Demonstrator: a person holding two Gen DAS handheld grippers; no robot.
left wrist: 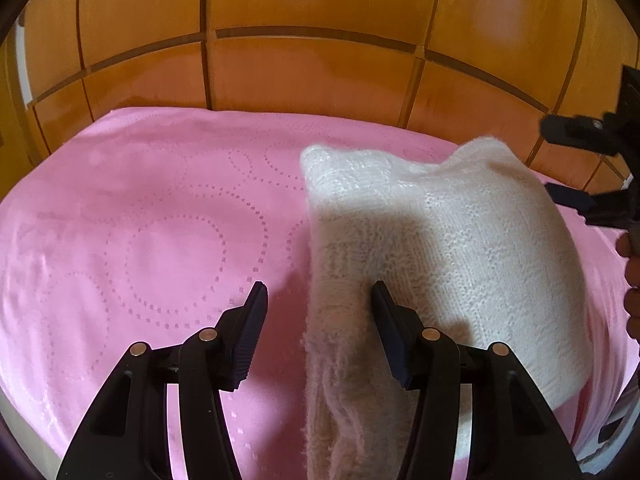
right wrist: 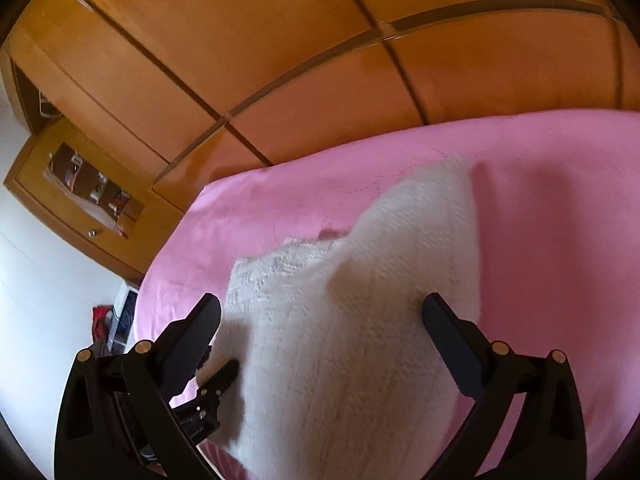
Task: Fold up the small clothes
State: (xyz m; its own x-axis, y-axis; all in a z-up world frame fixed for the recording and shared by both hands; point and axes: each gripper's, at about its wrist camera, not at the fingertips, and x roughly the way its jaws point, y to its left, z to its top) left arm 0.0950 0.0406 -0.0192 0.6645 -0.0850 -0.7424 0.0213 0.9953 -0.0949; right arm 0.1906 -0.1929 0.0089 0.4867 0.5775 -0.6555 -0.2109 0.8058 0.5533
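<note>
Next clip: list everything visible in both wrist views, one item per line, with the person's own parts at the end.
knitted garment: one, cream white, on the bedspread, right of centre in the left wrist view, between both grippers' open fingers.
bedspread: one, pink with dotted circles, covering the bed.
wardrobe: one, orange-brown wood panels, behind the bed.
cabinet: one, wooden, glass-fronted, far left in the right wrist view.
left gripper: black, open, straddling the garment's left edge.
right gripper: black, open, over the garment.
hand: one, right edge, partly visible.

A pink bedspread (left wrist: pixel 140 220) with dotted circles lies before an orange wooden wardrobe (left wrist: pixel 312 20); a small cabinet (right wrist: pixel 80 196) stands beside it.
</note>
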